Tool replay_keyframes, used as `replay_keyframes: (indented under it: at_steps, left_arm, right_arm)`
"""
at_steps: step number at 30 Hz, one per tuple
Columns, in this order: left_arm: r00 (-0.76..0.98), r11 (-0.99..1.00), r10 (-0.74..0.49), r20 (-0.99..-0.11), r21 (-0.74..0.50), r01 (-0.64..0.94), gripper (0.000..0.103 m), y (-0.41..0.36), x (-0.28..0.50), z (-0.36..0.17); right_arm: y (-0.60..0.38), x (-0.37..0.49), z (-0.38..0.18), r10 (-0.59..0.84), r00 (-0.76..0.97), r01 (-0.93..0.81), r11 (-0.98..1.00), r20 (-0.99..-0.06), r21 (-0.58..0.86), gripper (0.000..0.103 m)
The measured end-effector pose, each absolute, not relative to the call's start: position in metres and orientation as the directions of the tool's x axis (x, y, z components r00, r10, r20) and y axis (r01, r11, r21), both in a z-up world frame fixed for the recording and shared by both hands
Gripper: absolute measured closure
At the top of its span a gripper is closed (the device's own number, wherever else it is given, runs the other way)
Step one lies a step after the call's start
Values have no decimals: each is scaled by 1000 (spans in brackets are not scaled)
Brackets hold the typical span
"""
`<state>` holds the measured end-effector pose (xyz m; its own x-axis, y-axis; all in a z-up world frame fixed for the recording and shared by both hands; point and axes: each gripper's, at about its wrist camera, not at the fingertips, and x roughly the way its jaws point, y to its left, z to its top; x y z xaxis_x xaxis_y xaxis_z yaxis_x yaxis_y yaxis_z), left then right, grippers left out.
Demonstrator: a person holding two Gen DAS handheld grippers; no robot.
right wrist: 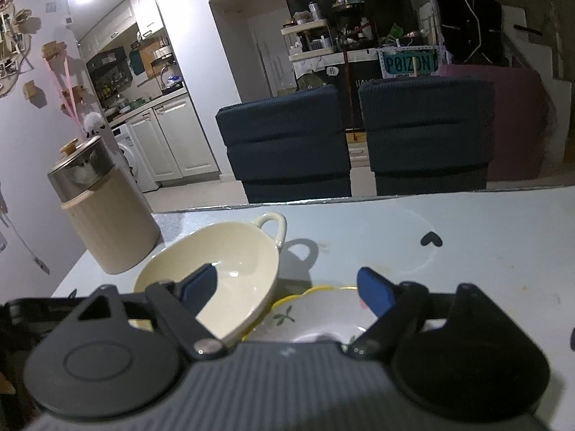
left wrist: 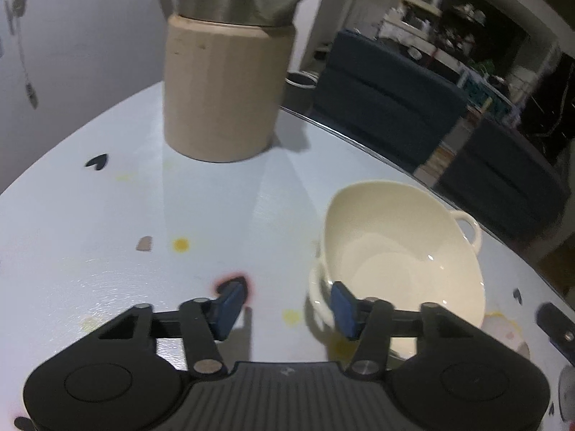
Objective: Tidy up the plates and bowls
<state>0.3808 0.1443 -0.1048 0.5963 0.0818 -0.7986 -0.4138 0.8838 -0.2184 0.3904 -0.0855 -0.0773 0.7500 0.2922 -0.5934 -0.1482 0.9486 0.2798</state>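
A cream bowl (left wrist: 402,251) with two loop handles sits tilted on the pale blue table (left wrist: 143,197). In the right wrist view the bowl (right wrist: 222,262) leans on the edge of a flowered plate (right wrist: 316,312) with a yellow rim. My left gripper (left wrist: 285,310) is open at the bowl's near handle. Its right pad is just inside the rim and its left pad stands clear over the table. My right gripper (right wrist: 287,287) is open too. One of its pads hangs over the bowl's inside and the other over the plate, with the bowl's rim between them.
A beige canister (left wrist: 222,89) with a steel pot on top stands at the back left, also visible as the canister (right wrist: 107,222) in the right wrist view. Two dark blue chairs (right wrist: 287,143) stand past the table's far edge (right wrist: 395,195).
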Motion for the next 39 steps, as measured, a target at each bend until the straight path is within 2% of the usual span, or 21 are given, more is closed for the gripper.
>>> replay_keyframes:
  at_steps: [1,4,9,11,17,23,28,31,34,39]
  left_arm:
    - [597,888,69,-799,-224,-402,59,143,382,-104]
    - [610,903,29,-792,-242,-356,84,138,385,-103]
    - [619,930,72,-782,-171,-324,89,129,391,-103]
    - [634,940,88,-768,-147,-307,91,130,394,-105]
    - [659,934,124,-742,-137,-330,89,151,404,-106]
    - [684,914,168,-710,-148,-377,86,174,410,-109]
    - [675,850,95,-732,-294,-437,85,195,405,-112]
    - [662,849,47,-748,-319,-422,85,199,401,-111]
    - [660,866,29,-750,-312,-392,84,199,397,-107]
    - [653,868,2,-757,-322,-377,84,201,394,-105]
  right_arm:
    - [-86,392,-78,293,747,-146,948,-596,284,22]
    - [-91,397,-82,286,748,-118,945,-599,304,26]
    - [-100,406,-91,270,740,-58,938,-616,343,29]
    - [-101,408,-94,267,736,-49,938,-622,344,35]
    - [-100,415,-98,282,728,-54,932,-625,358,43]
    - [-95,419,-98,316,726,-75,919,-611,387,43]
    - [-86,425,-101,338,721,-89,911,-605,403,43]
    - [-81,428,-104,345,716,-93,908,-606,407,44]
    - [-77,434,-107,344,714,-87,908,-610,410,52]
    - [-77,444,-114,353,716,-44,884,-602,466,53]
